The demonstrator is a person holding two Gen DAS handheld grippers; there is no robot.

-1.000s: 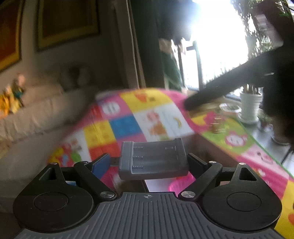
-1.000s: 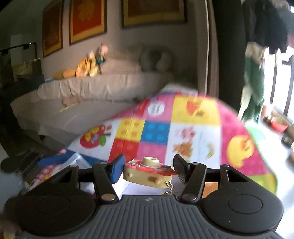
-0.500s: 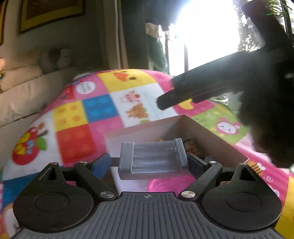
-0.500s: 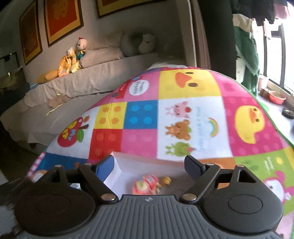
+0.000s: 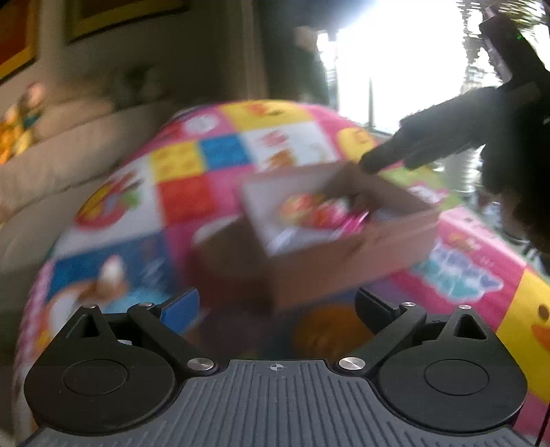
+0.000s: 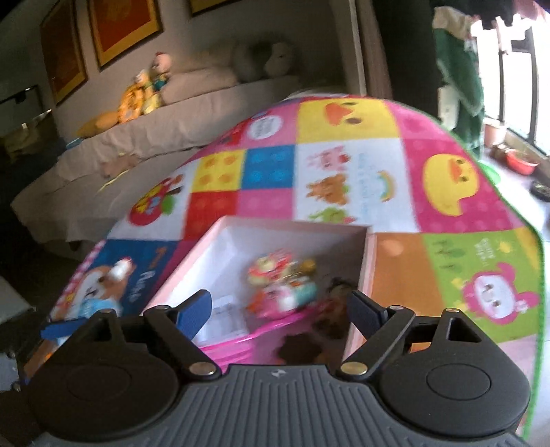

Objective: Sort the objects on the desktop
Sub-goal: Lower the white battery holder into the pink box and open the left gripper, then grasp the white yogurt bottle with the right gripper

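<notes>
Covering the surface, patchwork mat (image 6: 347, 165)

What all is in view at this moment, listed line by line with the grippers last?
Play mat: one, multicoloured cartoon squares, under everything.
Box: one, pink outside, white inside, open, on the mat.
Small toys: several, blurred, pink, red and yellow, inside the box.
Sofa: one, beige cover, behind the mat.
Soft toys: a few, mostly yellow, on the sofa.
Framed pictures: several, orange with gold frames, on the wall.
Left gripper: jaws opening, nothing between them.
Right gripper: open, empty, over the box.
</notes>
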